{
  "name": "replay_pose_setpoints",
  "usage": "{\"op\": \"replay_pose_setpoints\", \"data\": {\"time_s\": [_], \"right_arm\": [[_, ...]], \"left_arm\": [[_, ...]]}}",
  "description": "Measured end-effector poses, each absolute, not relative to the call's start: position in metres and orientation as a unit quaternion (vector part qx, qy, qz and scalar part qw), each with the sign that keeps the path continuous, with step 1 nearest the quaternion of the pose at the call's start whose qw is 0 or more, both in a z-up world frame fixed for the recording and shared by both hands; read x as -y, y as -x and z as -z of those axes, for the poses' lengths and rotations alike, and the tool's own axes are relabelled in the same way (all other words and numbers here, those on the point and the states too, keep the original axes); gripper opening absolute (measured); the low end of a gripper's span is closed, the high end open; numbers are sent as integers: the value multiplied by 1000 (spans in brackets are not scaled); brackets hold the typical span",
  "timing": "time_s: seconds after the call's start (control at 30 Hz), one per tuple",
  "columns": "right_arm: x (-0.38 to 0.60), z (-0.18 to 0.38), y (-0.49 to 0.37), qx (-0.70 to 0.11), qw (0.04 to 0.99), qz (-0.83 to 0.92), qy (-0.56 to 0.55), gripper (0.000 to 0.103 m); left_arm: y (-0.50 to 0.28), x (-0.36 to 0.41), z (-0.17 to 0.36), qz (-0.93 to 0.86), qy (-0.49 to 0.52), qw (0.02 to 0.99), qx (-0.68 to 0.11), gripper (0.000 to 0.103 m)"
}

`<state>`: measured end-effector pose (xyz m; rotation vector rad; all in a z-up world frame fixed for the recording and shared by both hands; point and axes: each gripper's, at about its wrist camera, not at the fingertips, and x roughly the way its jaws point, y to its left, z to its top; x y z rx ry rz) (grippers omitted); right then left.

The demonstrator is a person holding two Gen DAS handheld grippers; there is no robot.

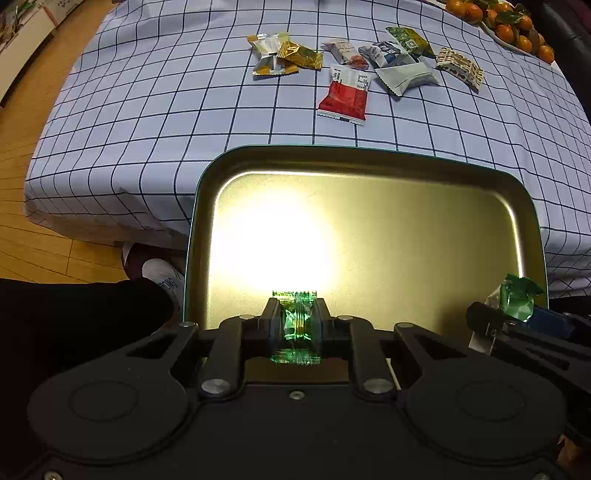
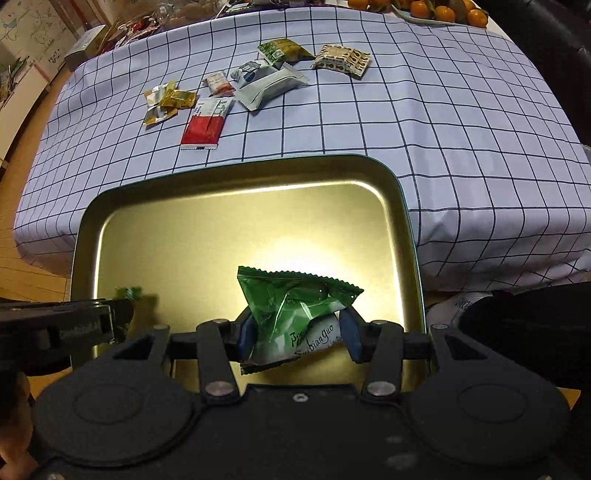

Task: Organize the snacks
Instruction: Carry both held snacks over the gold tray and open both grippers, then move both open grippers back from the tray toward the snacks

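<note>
Fingers of both grippers are clamped on green sweets over a gold tray.

The left gripper point(image 1: 295, 325) has its fingers pressed tight on a small green candy point(image 1: 297, 326), which sticks out in front of and behind them. The right gripper point(image 2: 299, 332) pinches a bigger green packet point(image 2: 291, 314) between its blue pads point(image 2: 349, 332), the packet's crimped top poking up past the fingertips. Beneath both lies the tray point(image 1: 369, 162), glaring with reflected light, so I can't quite tell whether either sweet touches it. Well beyond the fingertips, on the checked tablecloth point(image 1: 147, 110), sit more snacks: a red-and-white packet point(image 1: 345, 94), gold wrappers point(image 1: 284, 53), a white pouch point(image 1: 404, 75). Oranges point(image 1: 509, 22) lie at the far corner.
</note>
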<state>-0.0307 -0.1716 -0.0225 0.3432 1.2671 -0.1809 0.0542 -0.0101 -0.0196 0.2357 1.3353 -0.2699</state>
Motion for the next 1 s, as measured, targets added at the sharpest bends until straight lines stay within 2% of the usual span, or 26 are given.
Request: {"op": "replay_pose_setpoints", "data": {"time_s": [0.1,0.57,1.0], "right_arm": [[171,17,31,-588,790,77,-159,50],[174,9,34,-593,781,72,-184,55],[202,-14,17,-480,848,179,-137,55]], "left_arm": [[-51,12,16,127,-114,773,-611,32],[-43,10,11,118,-121,775,-609,33],[-88,-18,-3,37,-114,838,-533,33]]}}
